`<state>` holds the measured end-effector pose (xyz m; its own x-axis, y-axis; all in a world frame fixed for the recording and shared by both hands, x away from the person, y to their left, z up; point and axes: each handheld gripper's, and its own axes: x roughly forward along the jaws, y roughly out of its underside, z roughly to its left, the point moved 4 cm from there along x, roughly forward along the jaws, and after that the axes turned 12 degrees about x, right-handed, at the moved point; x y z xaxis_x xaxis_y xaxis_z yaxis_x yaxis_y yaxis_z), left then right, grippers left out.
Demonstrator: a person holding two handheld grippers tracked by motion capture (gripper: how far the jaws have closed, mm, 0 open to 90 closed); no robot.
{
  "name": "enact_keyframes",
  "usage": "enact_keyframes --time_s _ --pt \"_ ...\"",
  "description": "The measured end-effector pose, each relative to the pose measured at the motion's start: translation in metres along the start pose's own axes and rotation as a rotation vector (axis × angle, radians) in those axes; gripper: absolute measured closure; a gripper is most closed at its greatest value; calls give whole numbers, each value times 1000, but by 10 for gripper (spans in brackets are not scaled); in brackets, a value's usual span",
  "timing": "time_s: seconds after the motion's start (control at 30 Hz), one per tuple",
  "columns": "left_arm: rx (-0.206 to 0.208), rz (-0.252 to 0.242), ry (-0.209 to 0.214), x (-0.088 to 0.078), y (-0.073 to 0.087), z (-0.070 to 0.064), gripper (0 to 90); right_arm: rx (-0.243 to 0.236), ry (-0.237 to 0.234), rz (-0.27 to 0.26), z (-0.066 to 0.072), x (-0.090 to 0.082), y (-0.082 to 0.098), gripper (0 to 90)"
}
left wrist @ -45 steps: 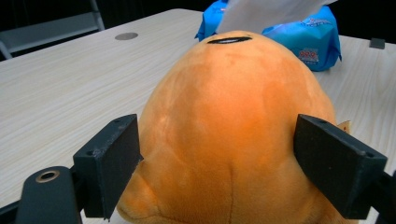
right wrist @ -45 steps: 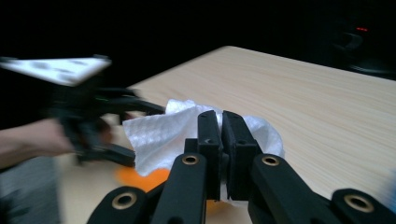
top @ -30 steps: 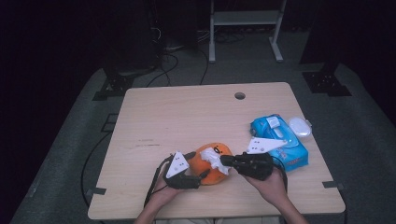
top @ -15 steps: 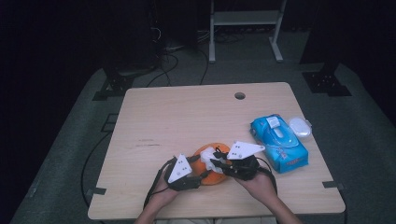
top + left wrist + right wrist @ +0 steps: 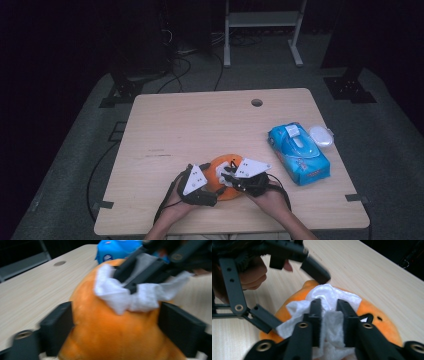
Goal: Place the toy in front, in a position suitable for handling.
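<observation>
While both my forearms come in from the near edge of the table (image 5: pixel 190 125), my left gripper (image 5: pixel 200 186) sits low at the left of the orange toy (image 5: pixel 220 167), its jaws spread wide around the toy's body and pressing on both sides; they have just been opening. My right gripper (image 5: pixel 231 175) reaches leftward over the toy, jaws nearly together and pinched on a white wipe (image 5: pixel 332 315) that lies on the toy's top; they have just been closing. Right of the toy lies a blue wipe pack (image 5: pixel 298 152), with a white lid (image 5: pixel 321 136) just beyond it. Dark floor, cables and a metal rack (image 5: pixel 262 20) fill the far room.
</observation>
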<state>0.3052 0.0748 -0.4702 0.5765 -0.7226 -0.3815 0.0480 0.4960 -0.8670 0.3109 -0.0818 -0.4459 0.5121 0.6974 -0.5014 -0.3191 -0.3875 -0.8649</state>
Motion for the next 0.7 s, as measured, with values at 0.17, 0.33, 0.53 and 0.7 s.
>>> enact_keyframes --time_s 0.17,0.33,0.53,0.7 --pt "31 0 4 2 0 -6 226 23 -2 -12 -5 -6 1 798" --pt "2 -11 -2 7 -2 -3 308 101 1 -26 -27 -22 7 815" --pt "-35 -6 7 7 7 6 316 124 53 -29 -31 -32 14 817" --pt "-116 -3 -3 6 15 21 315 49 16 -11 -5 -26 7 816"
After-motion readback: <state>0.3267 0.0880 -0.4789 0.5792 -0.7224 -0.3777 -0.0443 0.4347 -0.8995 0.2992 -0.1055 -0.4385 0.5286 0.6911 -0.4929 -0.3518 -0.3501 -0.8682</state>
